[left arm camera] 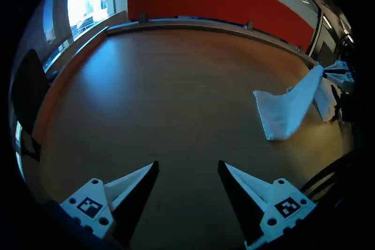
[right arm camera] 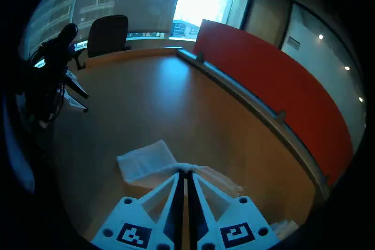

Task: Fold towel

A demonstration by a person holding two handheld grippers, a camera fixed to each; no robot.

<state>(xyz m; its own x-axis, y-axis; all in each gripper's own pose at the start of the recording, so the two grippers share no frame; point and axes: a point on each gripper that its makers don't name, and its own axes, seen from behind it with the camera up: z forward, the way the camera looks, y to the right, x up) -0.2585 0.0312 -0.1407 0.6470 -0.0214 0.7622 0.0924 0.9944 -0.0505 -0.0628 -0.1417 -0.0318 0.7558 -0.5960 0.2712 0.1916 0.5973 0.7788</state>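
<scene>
A white towel (left arm camera: 281,109) lies partly on the wooden table (left arm camera: 178,90), one corner pulled up and to the right. My right gripper (right arm camera: 186,172) is shut on that corner, and the rest of the towel (right arm camera: 145,161) spreads on the table just past its tips. In the left gripper view the right gripper (left arm camera: 340,74) shows at the far right edge, holding the raised end. My left gripper (left arm camera: 187,163) is open above bare table, well to the left of the towel, with nothing between its fingers. It also shows far off as the left gripper (right arm camera: 87,103), held by a dark-sleeved arm.
A red partition (left arm camera: 220,1) with a grey rail runs along the table's far edge. A dark office chair (right arm camera: 108,34) stands beyond the table near bright windows (right arm camera: 201,1). Another dark chair back (left arm camera: 28,90) sits at the table's left side.
</scene>
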